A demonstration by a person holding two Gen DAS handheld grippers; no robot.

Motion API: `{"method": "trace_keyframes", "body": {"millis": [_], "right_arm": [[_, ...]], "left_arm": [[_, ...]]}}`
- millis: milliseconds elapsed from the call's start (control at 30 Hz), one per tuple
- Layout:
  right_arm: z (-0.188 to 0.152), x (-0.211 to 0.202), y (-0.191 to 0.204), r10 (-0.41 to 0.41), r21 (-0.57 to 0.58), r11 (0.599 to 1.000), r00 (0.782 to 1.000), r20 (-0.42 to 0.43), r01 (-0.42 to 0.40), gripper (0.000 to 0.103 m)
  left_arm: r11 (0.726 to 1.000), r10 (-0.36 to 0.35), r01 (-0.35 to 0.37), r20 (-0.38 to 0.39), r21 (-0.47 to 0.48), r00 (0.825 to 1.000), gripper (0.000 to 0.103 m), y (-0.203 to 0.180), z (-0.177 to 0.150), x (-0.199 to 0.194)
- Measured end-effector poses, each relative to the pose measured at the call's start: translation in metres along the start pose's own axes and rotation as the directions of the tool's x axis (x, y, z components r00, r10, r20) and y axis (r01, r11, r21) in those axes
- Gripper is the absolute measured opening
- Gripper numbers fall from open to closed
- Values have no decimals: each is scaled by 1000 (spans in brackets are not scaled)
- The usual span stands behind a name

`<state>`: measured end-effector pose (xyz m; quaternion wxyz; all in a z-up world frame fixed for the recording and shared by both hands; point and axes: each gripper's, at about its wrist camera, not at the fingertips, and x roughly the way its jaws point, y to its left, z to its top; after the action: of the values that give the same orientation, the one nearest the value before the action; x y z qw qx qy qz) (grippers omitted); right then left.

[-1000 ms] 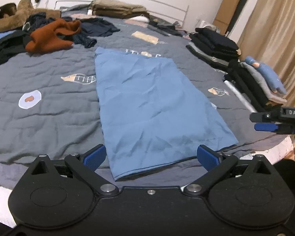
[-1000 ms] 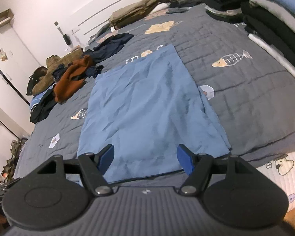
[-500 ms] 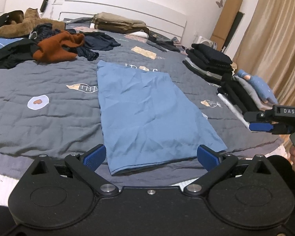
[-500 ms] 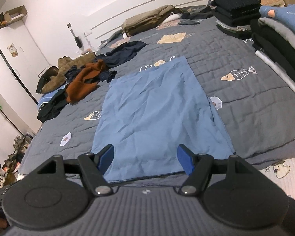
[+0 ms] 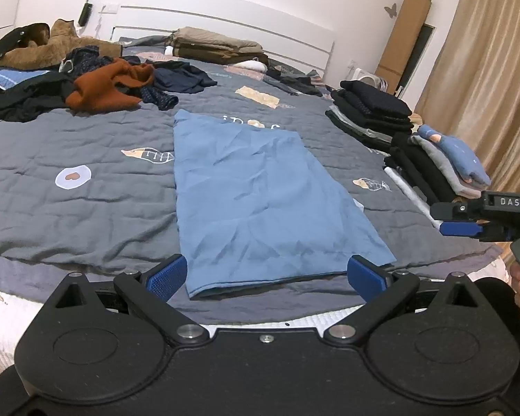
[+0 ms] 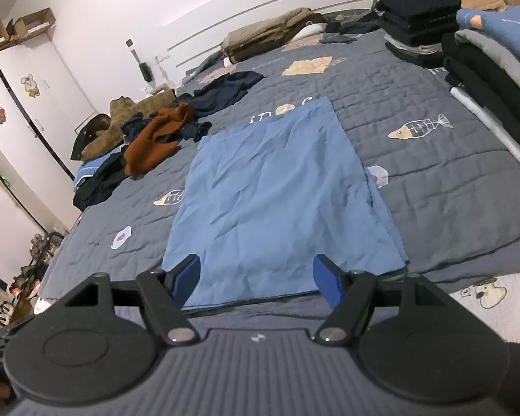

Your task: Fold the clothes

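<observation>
A blue garment lies flat as a long folded rectangle on the grey quilt, its near hem close to the bed's front edge. The right wrist view shows the same blue garment from slightly to the right. My left gripper hangs open just short of the near hem, its blue pads wide apart and empty. My right gripper is open too, held above the near hem with nothing between its pads. In the left wrist view the right gripper shows at the right edge, held by a hand.
Loose clothes, among them a rust-orange garment, are heaped at the far left. Folded dark stacks and a stack topped by a light-blue piece line the right side. Folded beige clothes lie by the headboard. Curtains hang at the right.
Both grippers have drawn back and risen a little from the blue garment, so more of the bed and room shows. The garment lies as before. Both stayed open.
</observation>
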<state>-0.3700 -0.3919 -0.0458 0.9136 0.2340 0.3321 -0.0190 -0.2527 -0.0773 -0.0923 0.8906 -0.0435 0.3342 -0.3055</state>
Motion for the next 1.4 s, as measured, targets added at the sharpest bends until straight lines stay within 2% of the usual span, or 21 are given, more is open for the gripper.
{"method": "trace_keyframes", "body": {"millis": [333, 700, 1000, 1400], "right_arm": [[-3, -7, -17, 25, 6, 1000, 1000, -6, -25, 72], [-3, -5, -15, 22, -62, 998, 999, -29, -24, 72], [3, 6, -18, 23, -96, 995, 998, -61, -29, 73], [18, 28, -37, -19, -104, 994, 996, -84, 10, 73]], "left_arm": [[999, 31, -31, -5, 14, 1000, 99, -25, -9, -5], [997, 67, -67, -23, 34, 997, 99, -40, -8, -1], [997, 81, -80, -63, 11, 995, 99, -38, -7, 19], [995, 103, -104, -115, -2, 988, 99, -34, 4, 54]]}}
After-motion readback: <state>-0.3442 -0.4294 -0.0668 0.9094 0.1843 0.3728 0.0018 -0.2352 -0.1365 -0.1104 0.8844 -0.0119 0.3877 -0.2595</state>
